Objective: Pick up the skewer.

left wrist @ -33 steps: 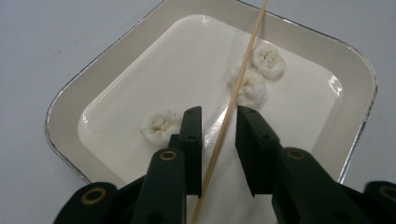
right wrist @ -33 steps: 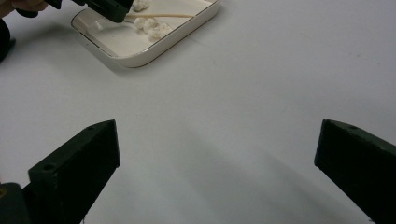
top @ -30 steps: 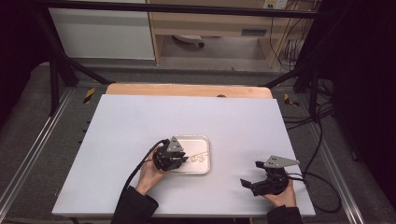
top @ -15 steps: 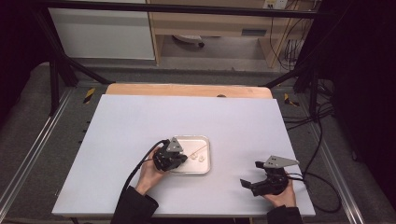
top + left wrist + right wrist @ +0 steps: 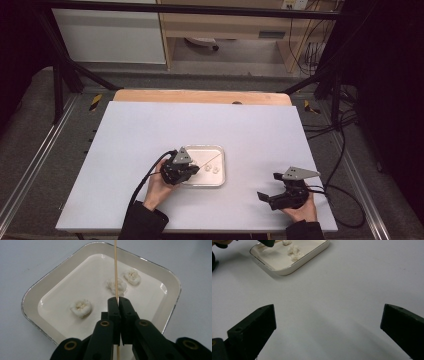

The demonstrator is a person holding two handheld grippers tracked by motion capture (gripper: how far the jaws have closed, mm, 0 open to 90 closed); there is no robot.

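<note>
1. A thin wooden skewer [image 5: 115, 270] is clamped between the closed jaws of the left gripper [image 5: 118, 300], over the near left part of a white tray [image 5: 220, 176] near the middle of the table [image 5: 150, 125].
2. Three white puffs are seen in the tray: one [image 5: 80, 307] to the left of the jaws, one [image 5: 121, 286] right behind the skewer and one [image 5: 132, 277] just beyond it.
3. Compared with a second ago, the left gripper has been shifted only slightly over the tray; the skewer's tip is held out toward the tray's far right corner.
4. No puff is seen on the skewer, so the spearing is judged not yet done; the middle puff appears closest to its line.
5. The right gripper [image 5: 328, 327] is held with its jaws wide apart over bare table at the near right, well apart from the tray, and nothing is gripped by it.
</note>
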